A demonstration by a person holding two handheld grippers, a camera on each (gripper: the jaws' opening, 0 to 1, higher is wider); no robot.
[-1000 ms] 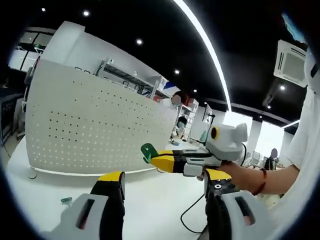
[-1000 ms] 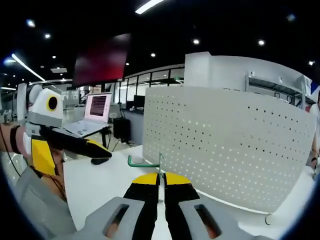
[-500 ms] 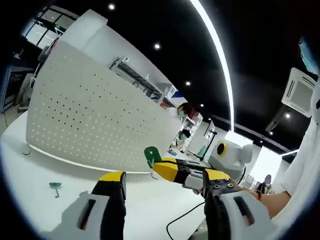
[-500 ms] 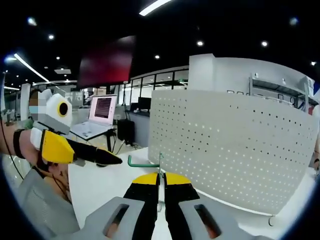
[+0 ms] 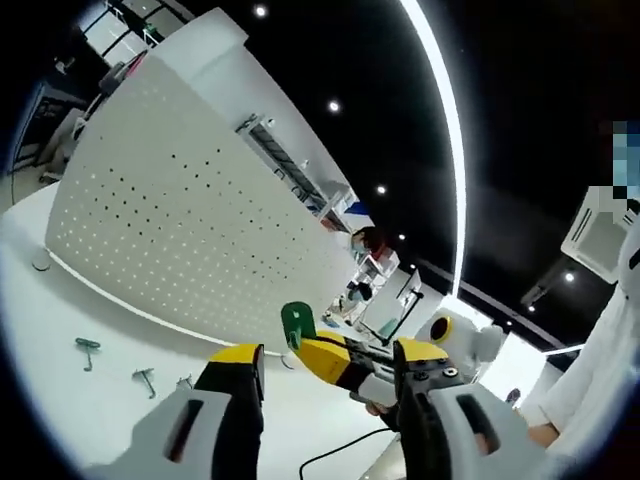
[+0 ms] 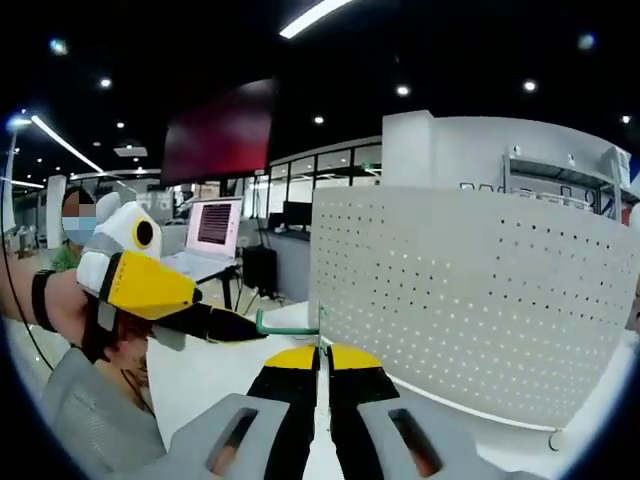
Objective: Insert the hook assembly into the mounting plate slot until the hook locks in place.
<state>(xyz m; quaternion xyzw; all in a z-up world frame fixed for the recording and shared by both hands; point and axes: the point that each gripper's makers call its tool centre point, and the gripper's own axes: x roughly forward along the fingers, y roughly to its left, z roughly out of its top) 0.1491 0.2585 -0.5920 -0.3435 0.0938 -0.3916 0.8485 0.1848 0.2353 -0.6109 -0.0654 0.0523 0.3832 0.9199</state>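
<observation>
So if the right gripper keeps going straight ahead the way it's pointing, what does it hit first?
Most likely the white pegboard. The right gripper, shut on the green hook, points at the board's near left edge, so the hook would meet it first; depth is unclear.

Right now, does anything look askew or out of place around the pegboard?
Nothing looks damaged. The right gripper is shut on the green hook, held short of the white pegboard, not yet seated. Two spare green hooks lie loose on the white table in front of the board, which may simply be spares.
</observation>
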